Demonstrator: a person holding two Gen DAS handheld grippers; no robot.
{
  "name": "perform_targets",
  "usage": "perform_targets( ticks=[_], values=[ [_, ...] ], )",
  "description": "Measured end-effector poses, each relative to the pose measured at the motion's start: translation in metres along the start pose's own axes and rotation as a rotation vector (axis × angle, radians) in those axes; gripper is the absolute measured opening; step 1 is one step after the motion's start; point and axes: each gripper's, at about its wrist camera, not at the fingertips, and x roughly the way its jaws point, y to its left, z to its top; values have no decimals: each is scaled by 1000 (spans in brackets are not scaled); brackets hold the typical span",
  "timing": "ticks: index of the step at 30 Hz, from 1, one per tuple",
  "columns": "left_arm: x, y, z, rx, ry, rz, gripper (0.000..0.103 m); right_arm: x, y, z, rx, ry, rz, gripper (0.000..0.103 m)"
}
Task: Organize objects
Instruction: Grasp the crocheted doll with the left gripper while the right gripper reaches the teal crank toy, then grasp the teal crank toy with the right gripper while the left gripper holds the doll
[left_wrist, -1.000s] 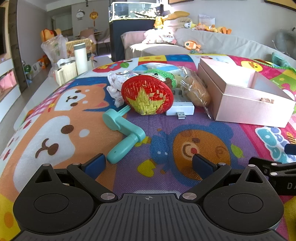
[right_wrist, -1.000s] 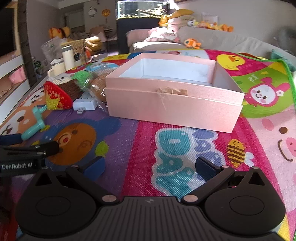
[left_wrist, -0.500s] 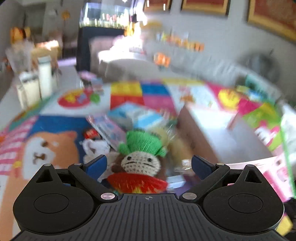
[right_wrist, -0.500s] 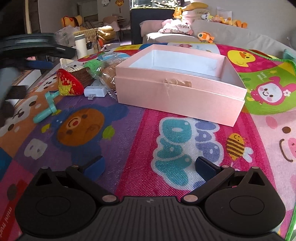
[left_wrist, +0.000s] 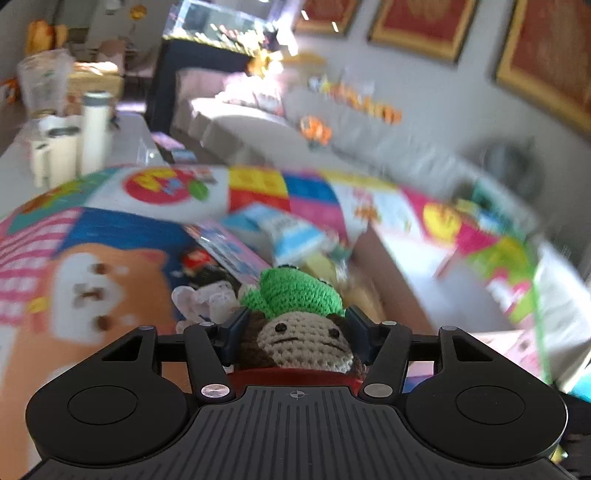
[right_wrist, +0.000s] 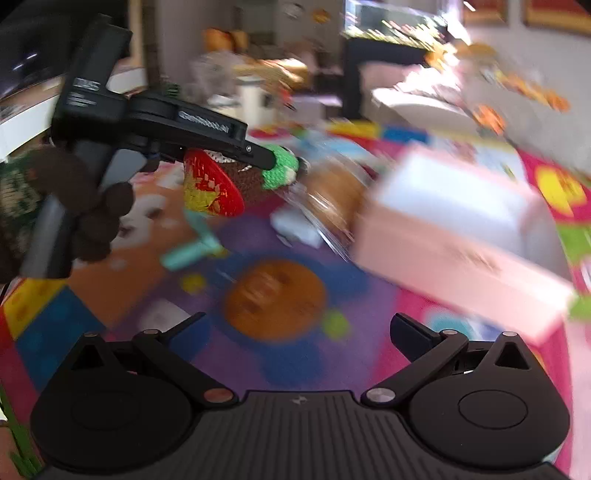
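Left wrist view: the left tongs (left_wrist: 293, 339) are closed on the crochet doll (left_wrist: 297, 334); its brown head and green cap sit squeezed between the two pads, with the red woven piece (left_wrist: 295, 374) just below them. Beyond the tips, a blue-and-white packet (left_wrist: 284, 229) and a white crumpled item (left_wrist: 207, 301) are seen on the play mat (left_wrist: 92, 236). The pink box (left_wrist: 399, 291) lies ahead and to the right, heavily blurred.

Right wrist view: the right tongs (right_wrist: 295, 332) are spread wide, nothing between the pads. The left tongs are seen up and to the left with the doll in their grip, apparently off the mat; blur prevents certainty. Left on the mat ahead: a teal handle tool (right_wrist: 192, 249), a white adapter (right_wrist: 295, 227), a bagged bread roll (right_wrist: 332, 203). The box interior, ahead-right, appears empty as far as is visible.

Progress, judged: early. One item is gripped, none is boxed; the box is presumed to be the destination. Several items are left to sort.
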Motion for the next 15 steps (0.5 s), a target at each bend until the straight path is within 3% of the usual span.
perform_targets(
  ticks=[2, 6, 9, 11, 12, 15],
  values=[
    [-33, 13, -1, -19, -49, 12, 62, 9, 18, 12, -35, -26, 46, 102],
    [-78, 37, -10, -45, -92, 62, 62, 44, 52, 37, -54, -27, 109, 91],
    [-95, 55, -22, -76, -100, 120, 62, 76, 71, 49, -54, -11, 99, 87],
    [-102, 66, -27, -102, -106, 141, 62, 96, 78, 52, -66, 15, 77, 70],
    [-105, 71, -30, -116, -111, 145, 62, 104, 79, 51, -75, 45, 77, 51],
    [-108, 79, -34, -134, -125, 127, 62, 96, 75, 47, -99, 56, 63, 28]
  ],
)
